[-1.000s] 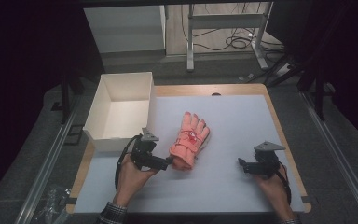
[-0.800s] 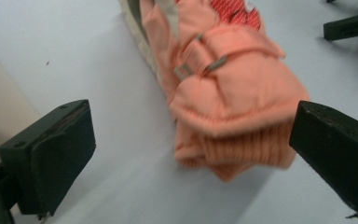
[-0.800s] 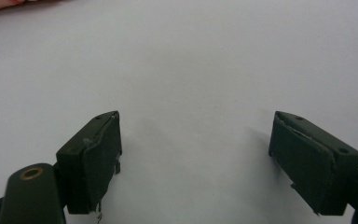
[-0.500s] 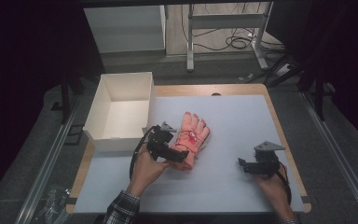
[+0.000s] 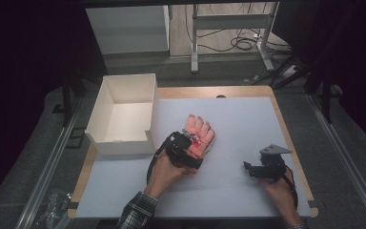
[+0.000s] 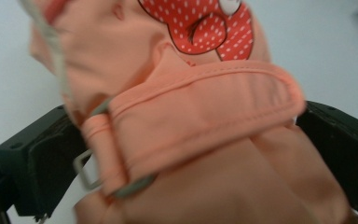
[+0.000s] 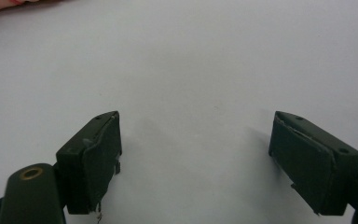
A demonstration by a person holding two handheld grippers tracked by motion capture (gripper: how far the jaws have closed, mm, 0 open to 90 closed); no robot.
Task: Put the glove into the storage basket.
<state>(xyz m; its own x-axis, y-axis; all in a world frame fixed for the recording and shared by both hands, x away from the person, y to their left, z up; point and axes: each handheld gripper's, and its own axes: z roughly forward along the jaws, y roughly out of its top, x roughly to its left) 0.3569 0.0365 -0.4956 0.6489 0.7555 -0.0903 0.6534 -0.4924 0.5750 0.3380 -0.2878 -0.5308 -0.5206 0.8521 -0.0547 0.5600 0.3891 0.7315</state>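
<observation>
Where dark room surrounds, white table (image 5: 248, 124), box (image 5: 124, 114)

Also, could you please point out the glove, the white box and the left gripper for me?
glove (image 5: 201, 130): high view, on its fingers.
white box (image 5: 122, 142): high view, on its near wall.
left gripper (image 6: 186, 154): left gripper view, midway between its jaws, wide around the cuff.

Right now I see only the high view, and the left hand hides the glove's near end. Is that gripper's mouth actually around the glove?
Observer: Yes. The left gripper has just been opening its jaws, and the glove cuff lies between them, apparently unclamped.
Operator: Anything on that cuff?
Observer: A strap crosses it through a metal buckle.
Operator: And the other gripper?
Observer: The right gripper is open over bare white table, with nothing between its jaws.
</observation>
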